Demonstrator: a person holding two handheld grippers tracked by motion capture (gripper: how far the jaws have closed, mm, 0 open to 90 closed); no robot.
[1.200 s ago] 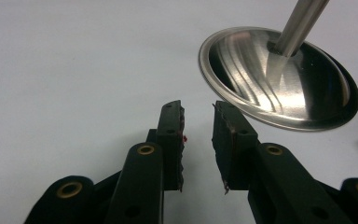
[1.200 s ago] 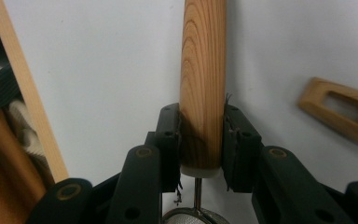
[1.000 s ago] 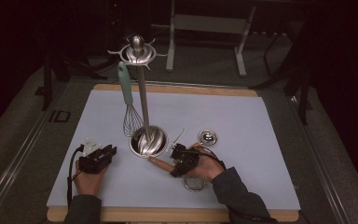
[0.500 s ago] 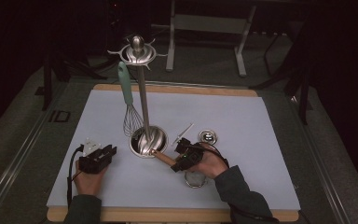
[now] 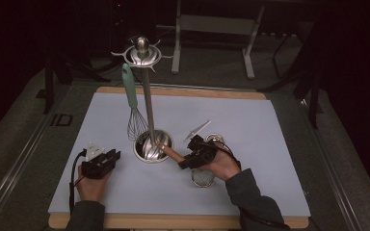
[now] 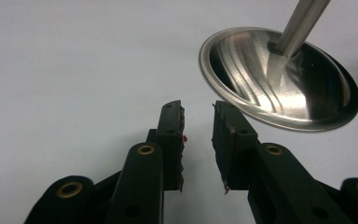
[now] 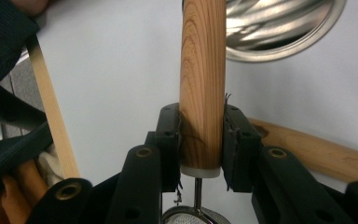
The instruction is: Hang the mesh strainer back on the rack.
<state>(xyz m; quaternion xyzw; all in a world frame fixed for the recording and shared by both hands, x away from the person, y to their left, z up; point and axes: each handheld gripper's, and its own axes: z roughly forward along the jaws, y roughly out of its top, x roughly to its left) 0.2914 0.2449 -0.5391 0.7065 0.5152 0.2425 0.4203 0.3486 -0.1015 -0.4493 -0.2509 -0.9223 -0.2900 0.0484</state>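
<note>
Strainer lifted
My right hand-held gripper (image 7: 200, 140), clamped on the strainer (image 5: 202, 177) handle, has risen toward the rack (image 5: 147, 115); left hand-held gripper (image 6: 199, 140) apart.

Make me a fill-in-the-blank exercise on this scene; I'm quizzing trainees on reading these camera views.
1. The right tongs are shut on a handle made of ____.
2. The teal-handled whisk hangs from the top of the steel ____.
3. The left tongs are open with ____ between them.
4. The stand's round base rests on a pale ____ mat.

Missing words: wood; stand; nothing; blue
</note>
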